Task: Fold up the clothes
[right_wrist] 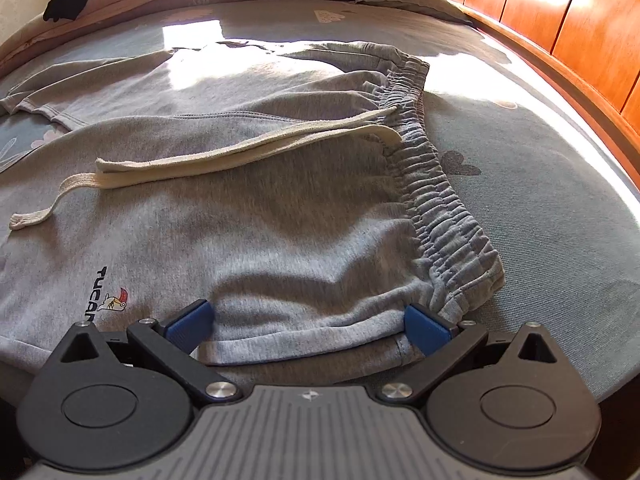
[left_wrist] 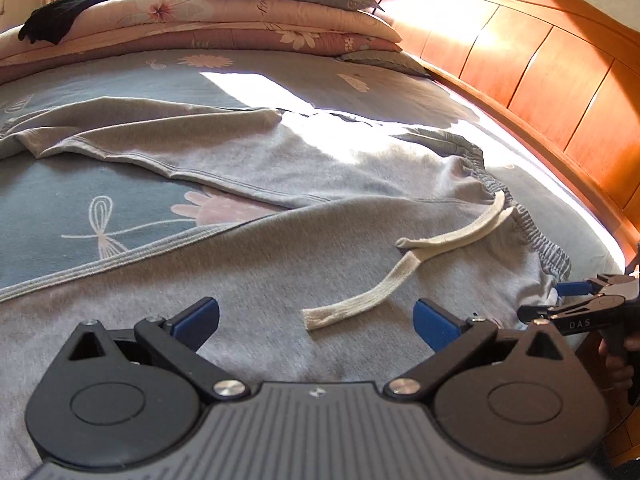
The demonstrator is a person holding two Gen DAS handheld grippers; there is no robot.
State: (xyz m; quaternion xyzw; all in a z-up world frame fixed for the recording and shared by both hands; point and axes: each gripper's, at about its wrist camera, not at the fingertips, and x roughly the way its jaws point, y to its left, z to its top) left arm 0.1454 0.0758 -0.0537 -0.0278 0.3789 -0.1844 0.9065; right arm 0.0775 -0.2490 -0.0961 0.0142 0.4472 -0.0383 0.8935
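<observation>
While both grippers, left gripper [left_wrist: 316,320] and right gripper [right_wrist: 310,324], gape (released): one sweatpants [right_wrist: 280,220], two drawstring ends [right_wrist: 180,160].

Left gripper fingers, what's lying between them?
Bare grey sweatpants fabric between the open left gripper; the drawstring end lies just ahead, in the left wrist view.

Grey pants [right_wrist: 280,216]: soft matt fleecy knit, ribbed waistband [right_wrist: 440,192], flat woven cream drawstring [right_wrist: 224,152]. Bedspread [left_wrist: 100,184] looks matt woven cloth. Headboard [left_wrist: 540,60] is glossy varnished wood. Gripper pads [right_wrist: 190,326] are ridged blue plastic.
</observation>
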